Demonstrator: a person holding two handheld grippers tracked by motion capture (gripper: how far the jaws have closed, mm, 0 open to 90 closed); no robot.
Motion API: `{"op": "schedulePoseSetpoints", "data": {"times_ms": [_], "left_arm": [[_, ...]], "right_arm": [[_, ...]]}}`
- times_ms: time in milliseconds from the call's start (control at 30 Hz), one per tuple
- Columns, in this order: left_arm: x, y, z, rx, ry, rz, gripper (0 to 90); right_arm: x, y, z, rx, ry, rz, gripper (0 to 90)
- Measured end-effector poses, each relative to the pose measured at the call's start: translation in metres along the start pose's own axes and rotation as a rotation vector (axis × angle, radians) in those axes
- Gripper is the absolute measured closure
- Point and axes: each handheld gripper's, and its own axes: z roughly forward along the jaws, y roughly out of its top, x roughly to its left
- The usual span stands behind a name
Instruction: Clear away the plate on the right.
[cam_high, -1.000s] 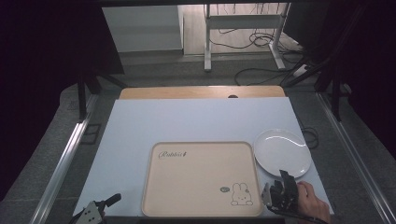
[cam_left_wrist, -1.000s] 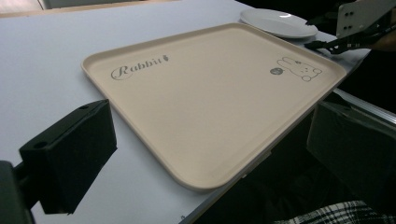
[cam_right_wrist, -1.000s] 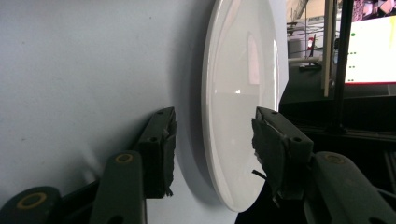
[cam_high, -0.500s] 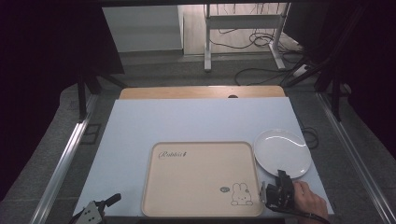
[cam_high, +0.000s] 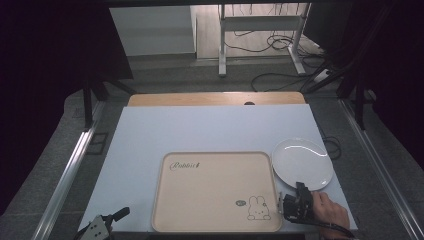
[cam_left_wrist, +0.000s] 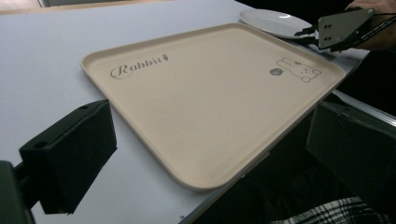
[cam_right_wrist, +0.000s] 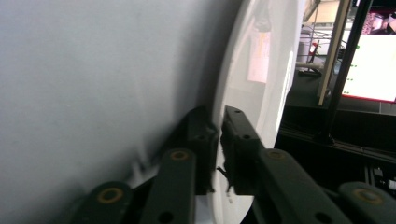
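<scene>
A white plate (cam_high: 301, 163) lies on the table, right of a beige tray (cam_high: 215, 192) printed with a rabbit. My right gripper (cam_high: 301, 189), held by a hand, sits at the plate's near rim. In the right gripper view its jaws (cam_right_wrist: 218, 135) are closed on the edge of the plate (cam_right_wrist: 261, 84). My left gripper (cam_high: 117, 216) rests at the table's front left corner, open and holding nothing. In the left gripper view, that gripper (cam_left_wrist: 212, 144) has its jaws spread wide before the tray (cam_left_wrist: 205, 93), with the plate (cam_left_wrist: 273, 21) and right gripper (cam_left_wrist: 306, 33) beyond.
The pale blue table (cam_high: 200, 130) has a wooden strip (cam_high: 215, 98) along its far edge. Metal rails run along both sides on the floor. A desk frame and cables (cam_high: 270, 45) stand further back.
My right gripper has edged slightly left and settled on the plate's near rim. The plate, the tray and the left gripper stay where they were.
</scene>
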Motion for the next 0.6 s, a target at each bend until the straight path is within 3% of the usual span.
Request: {"op": "schedulePoseSetpoints", "data": {"times_ms": [167,233,300,333,600], "left_arm": [[0.0000,0.0000,-0.0001,-0.002,0.000,-0.001,0.8],[-0.0001,0.0000,-0.0001,-0.004,0.000,-0.002,0.8],[-0.0001,0.0000,-0.0001,-0.005,0.000,-0.002,0.8],[0.0000,0.0000,-0.0001,-0.005,0.000,-0.002,0.8],[-0.0003,-0.0002,-0.0008,-0.009,0.002,0.003,0.8]], "right_arm": [[0.0019,0.0007,0.0002,0.006,-0.015,-0.014,84.2],[0.0044,0.0008,-0.0003,0.014,-0.047,-0.031,85.7],[0.0039,0.0005,-0.0007,0.012,-0.054,-0.028,86.4],[0.0012,-0.0004,-0.0033,-0.002,-0.062,-0.001,86.6],[0.0024,-0.0002,-0.0065,-0.010,-0.105,-0.005,86.1]]}}
